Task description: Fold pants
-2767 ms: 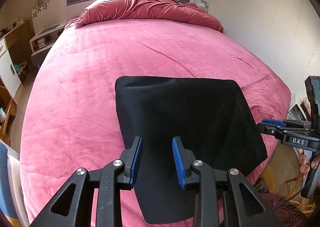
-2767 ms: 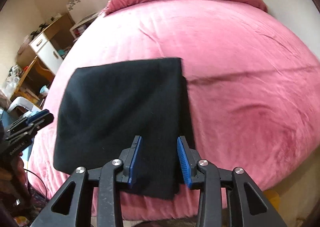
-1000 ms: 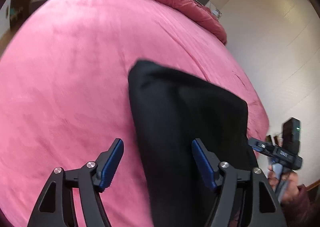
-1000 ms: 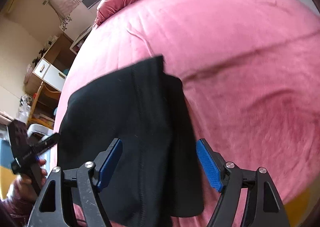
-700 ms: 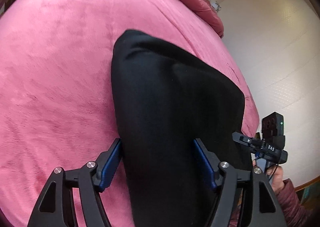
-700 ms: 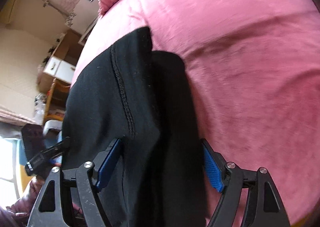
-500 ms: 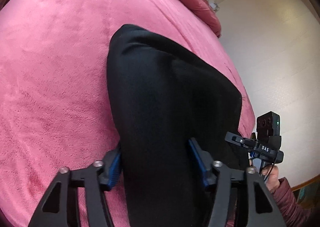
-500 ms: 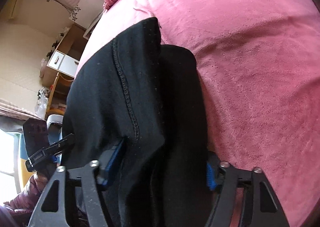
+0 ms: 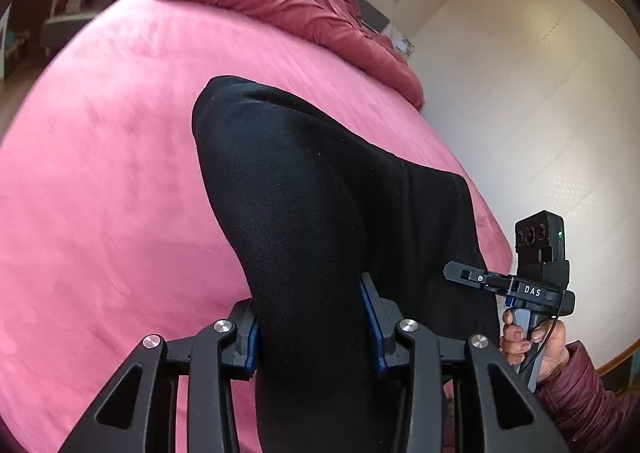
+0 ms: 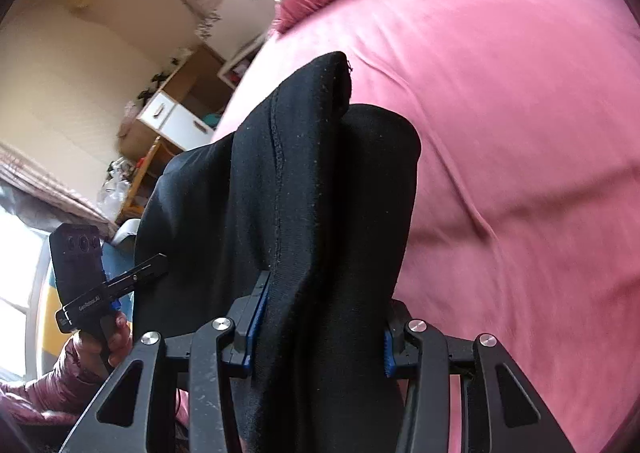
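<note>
The folded black pants (image 9: 320,205) lie on the pink bed, their near edge lifted. My left gripper (image 9: 312,329) is shut on the near left part of the pants, thick cloth bunched between its blue pads. My right gripper (image 10: 320,329) is shut on the near right part of the pants (image 10: 304,181), where a seam runs up the fold. Each gripper also shows in the other's view: the right gripper (image 9: 472,277) at the pants' right edge, the left gripper (image 10: 152,265) at their left edge. The far corners rest on the bed.
The pink bedspread (image 9: 120,173) covers the bed, with a bunched red duvet (image 9: 288,5) at the head. A cream wall (image 9: 520,93) runs along the bed's right side. A wooden and white cabinet (image 10: 176,117) stands off the bed's left side.
Both grippers went from open and hovering to wide open around the pants' near edge, then shut on it. The near edge has lifted off the bed and the cloth bulges upward.
</note>
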`<state>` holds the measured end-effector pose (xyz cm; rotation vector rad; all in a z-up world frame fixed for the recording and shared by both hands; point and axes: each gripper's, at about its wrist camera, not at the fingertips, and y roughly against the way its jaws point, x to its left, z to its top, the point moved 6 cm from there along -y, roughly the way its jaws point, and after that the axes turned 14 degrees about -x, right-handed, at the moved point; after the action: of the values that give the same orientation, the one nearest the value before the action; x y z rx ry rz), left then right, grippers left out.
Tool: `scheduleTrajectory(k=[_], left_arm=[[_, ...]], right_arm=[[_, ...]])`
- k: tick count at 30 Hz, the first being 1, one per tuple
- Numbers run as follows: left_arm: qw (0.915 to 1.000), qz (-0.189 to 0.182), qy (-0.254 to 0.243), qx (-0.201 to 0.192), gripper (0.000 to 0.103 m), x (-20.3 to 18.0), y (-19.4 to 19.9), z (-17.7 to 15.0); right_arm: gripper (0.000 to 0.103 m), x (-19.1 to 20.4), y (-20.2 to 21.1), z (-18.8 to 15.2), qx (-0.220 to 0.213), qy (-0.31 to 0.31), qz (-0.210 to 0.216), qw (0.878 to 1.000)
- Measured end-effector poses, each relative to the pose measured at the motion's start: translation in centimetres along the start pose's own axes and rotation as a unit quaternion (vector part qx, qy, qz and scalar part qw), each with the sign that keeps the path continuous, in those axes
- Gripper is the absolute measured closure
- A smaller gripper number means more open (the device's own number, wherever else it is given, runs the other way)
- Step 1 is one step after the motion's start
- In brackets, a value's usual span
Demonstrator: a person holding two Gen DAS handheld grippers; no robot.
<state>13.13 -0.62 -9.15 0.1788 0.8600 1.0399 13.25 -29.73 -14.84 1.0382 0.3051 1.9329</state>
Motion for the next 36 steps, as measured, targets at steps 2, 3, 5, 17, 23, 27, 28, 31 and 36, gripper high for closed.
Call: scheduleTrajectory(k=[2, 3, 5, 17, 23, 27, 28, 31, 36], left_arm=[[0.9999, 0.014, 0.000, -0.009, 0.062, 1.1, -0.2, 1.9], [0.9997, 0.021, -0.002, -0.013, 0.062, 1.7, -0.4, 2.8], [0.9992, 0.036, -0.001, -0.018, 0.062, 2.8, -0.9, 4.2], [0.9884, 0.147, 0.028, 0.025, 0.044, 11.5, -6.2, 3.5], [0.9846, 0.165, 0.058, -0.004, 0.029, 12.7, -5.9, 2.2], [0.9800, 0.194, 0.037, -0.019, 0.030, 12.5, -3.6, 2.4], [0.9785, 0.203, 0.028, -0.023, 0.031, 11.7, -3.4, 2.4], [0.9727, 0.229, 0.005, -0.037, 0.031, 10.8, -2.6, 2.9], [0.9679, 0.243, -0.003, -0.064, 0.031, 9.4, -1.1, 3.3]], right_arm=[[0.058, 0.8, -1.6, 1.5, 0.002, 0.007, 0.006, 1.000], [0.058, 1.3, -2.6, 2.3, 0.003, 0.012, 0.009, 1.000], [0.058, 1.9, -4.6, 3.9, 0.006, 0.016, 0.014, 1.000], [0.047, 0.3, -16.6, 5.4, 0.072, -0.006, -0.015, 0.997], [0.044, -0.6, -17.3, 4.8, 0.055, -0.011, -0.001, 0.998], [0.042, -0.2, -16.9, 4.6, 0.055, -0.007, -0.008, 0.998], [0.041, -0.2, -16.9, 4.9, 0.054, -0.005, -0.011, 0.998], [0.030, 0.7, -16.8, 5.2, 0.049, -0.001, -0.028, 0.998], [0.027, 1.4, -15.2, 5.6, 0.035, 0.020, -0.067, 0.997]])
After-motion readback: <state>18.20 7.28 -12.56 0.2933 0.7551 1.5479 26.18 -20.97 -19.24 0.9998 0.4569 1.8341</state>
